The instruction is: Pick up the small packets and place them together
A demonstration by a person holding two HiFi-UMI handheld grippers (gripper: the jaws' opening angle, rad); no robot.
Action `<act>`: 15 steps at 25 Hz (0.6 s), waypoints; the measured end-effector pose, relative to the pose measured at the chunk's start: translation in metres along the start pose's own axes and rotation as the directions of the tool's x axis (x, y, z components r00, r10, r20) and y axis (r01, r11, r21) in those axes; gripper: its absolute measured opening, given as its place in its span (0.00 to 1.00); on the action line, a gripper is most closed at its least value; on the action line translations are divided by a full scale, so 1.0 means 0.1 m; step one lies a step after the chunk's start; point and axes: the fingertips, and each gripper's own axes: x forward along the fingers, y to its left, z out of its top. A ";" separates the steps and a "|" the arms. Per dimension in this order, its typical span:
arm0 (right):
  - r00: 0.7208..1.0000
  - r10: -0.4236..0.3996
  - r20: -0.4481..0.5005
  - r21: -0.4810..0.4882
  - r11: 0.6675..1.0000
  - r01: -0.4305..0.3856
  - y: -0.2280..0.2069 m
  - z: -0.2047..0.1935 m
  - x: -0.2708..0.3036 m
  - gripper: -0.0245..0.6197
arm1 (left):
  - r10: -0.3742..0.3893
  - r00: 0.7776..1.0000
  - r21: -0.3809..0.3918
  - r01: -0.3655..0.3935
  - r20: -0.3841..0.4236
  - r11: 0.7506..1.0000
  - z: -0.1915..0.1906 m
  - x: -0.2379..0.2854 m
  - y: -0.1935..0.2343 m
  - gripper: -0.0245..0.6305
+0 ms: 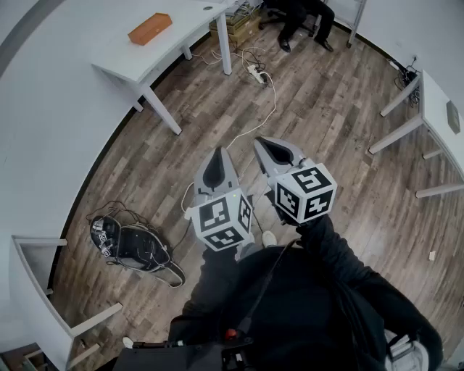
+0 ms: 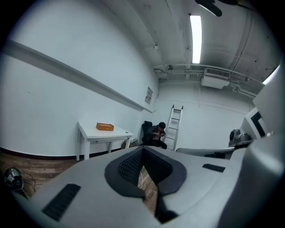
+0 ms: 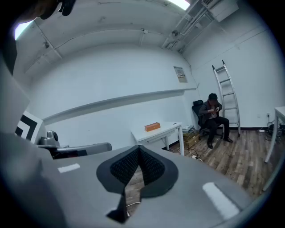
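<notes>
No small packets show in any view. My left gripper [image 1: 217,156] and my right gripper [image 1: 270,145] are held side by side, close to my body, above the wooden floor. Each points forward and slightly down. In the left gripper view the left gripper's [image 2: 143,153] black ribbed pads meet at the tip with nothing between them. The right gripper [image 3: 139,153] looks the same in its own view: pads together, empty. An orange box [image 1: 150,28] lies on a white table [image 1: 190,27] at the far left wall.
A person sits on a chair [image 1: 301,16] at the far end, beside a ladder [image 2: 174,124]. Cables and a power strip [image 1: 257,72] lie on the floor. Black gear [image 1: 130,244] lies at the left. More white tables [image 1: 435,101] stand at the right.
</notes>
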 end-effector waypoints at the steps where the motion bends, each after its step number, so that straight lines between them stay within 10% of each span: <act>1: 1.000 0.000 0.001 -0.001 1.000 0.000 0.01 -0.01 0.01 0.04 | -0.001 1.000 -0.001 0.001 0.001 1.000 0.00 0.00 0.01 0.04; 15: 1.000 0.014 0.016 0.024 1.000 -0.014 0.08 -0.04 0.04 0.04 | -0.004 1.000 -0.009 0.004 0.006 1.000 0.02 -0.03 0.10 0.04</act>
